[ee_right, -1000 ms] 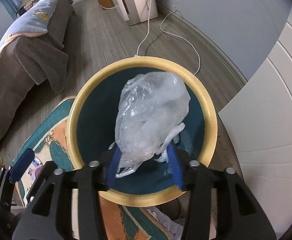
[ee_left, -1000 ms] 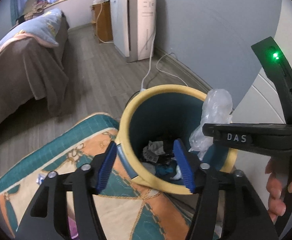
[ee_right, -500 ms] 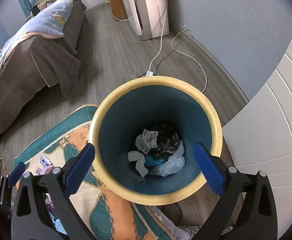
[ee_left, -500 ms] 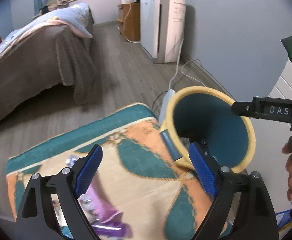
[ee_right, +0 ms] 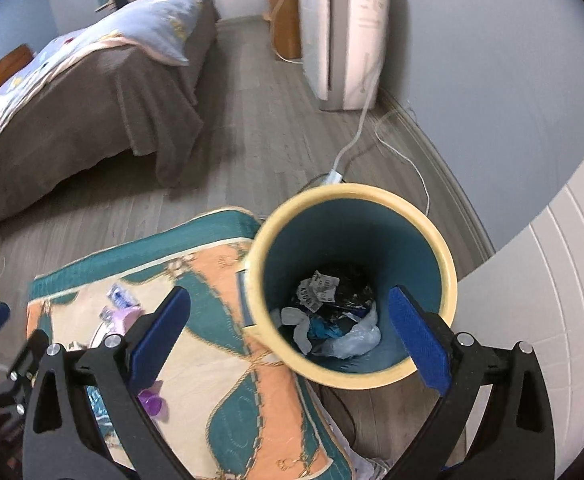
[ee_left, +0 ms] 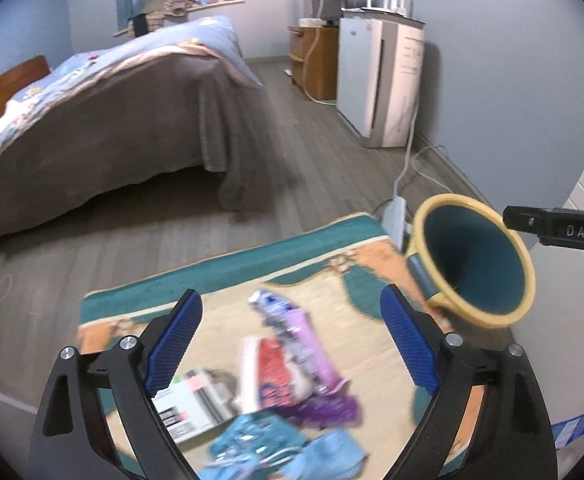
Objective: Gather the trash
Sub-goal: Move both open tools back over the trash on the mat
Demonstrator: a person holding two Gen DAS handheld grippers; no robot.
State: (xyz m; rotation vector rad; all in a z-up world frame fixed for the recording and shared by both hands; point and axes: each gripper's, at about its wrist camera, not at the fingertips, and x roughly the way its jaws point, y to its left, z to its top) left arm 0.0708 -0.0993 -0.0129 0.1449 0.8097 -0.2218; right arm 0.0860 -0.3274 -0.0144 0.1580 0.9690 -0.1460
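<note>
The teal bin with a yellow rim (ee_right: 352, 192) stands at the rug's corner. Inside it lie a clear plastic bag (ee_right: 356, 340), crumpled paper (ee_right: 318, 286) and other scraps. My right gripper (ee_right: 290, 296) hangs open above the bin with nothing between its fingers. My left gripper (ee_left: 290, 298) is over the patterned rug (ee_left: 252, 268), its jaws opening and empty. Below it, blurred, lie a purple wrapper (ee_left: 304, 344), a red and white packet (ee_left: 272, 376), a white box (ee_left: 192, 404) and light blue pieces (ee_left: 284, 448). The bin (ee_left: 420, 236) shows at the right of the left wrist view.
A bed with a brown cover (ee_left: 112, 128) fills the left of the room. A white appliance (ee_left: 380, 84) and a wooden cabinet (ee_left: 316, 64) stand by the far wall. A power strip with white cable (ee_right: 334, 176) lies behind the bin. A white panelled surface (ee_right: 552, 280) is at right.
The right gripper opened and the plastic bag fell into the bin; it then rose. The left gripper widened and swung away from the bin to above the litter on the rug.
</note>
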